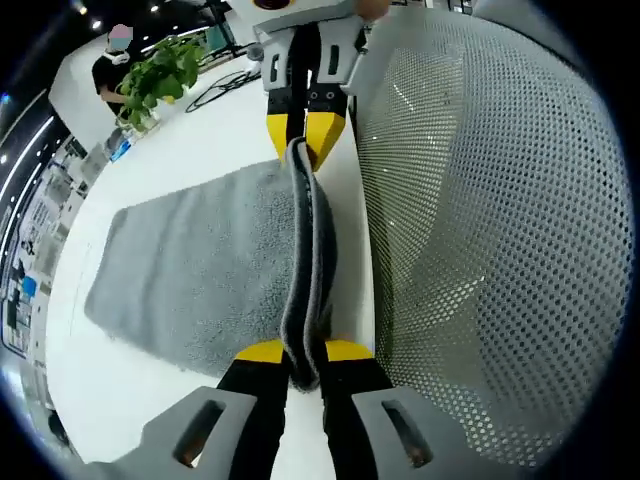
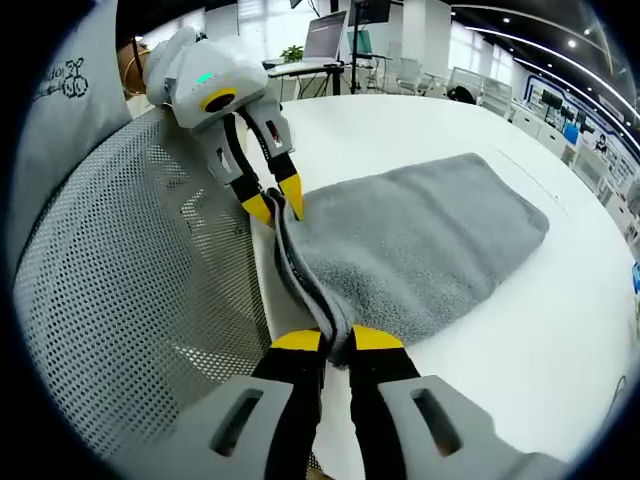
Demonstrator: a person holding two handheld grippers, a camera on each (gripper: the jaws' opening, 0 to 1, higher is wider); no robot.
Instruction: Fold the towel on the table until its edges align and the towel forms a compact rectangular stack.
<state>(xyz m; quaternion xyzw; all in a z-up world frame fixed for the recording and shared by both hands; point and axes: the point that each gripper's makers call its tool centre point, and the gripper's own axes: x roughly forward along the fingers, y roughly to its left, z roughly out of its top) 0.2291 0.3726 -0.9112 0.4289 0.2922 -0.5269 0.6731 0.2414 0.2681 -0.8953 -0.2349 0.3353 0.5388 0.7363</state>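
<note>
A grey towel (image 1: 200, 260) lies on the white table (image 1: 110, 400), doubled over along its near long edge. In the left gripper view my left gripper (image 1: 303, 355) is shut on one end of that edge, where the layers bunch into a ridge. My right gripper (image 1: 305, 135) pinches the other end, at the top of the view. In the right gripper view the right gripper (image 2: 338, 345) is shut on the towel (image 2: 420, 240) at the bottom. The left gripper (image 2: 272, 203) holds the far end. The edge runs taut between both, close to the table's rim.
A white mesh chair back (image 1: 480, 250) (image 2: 130, 280) stands right against the table rim beside both grippers. A potted plant (image 1: 160, 75) and a dark cable (image 1: 225, 88) sit at the far end of the table. A person (image 1: 112, 60) is behind the plant.
</note>
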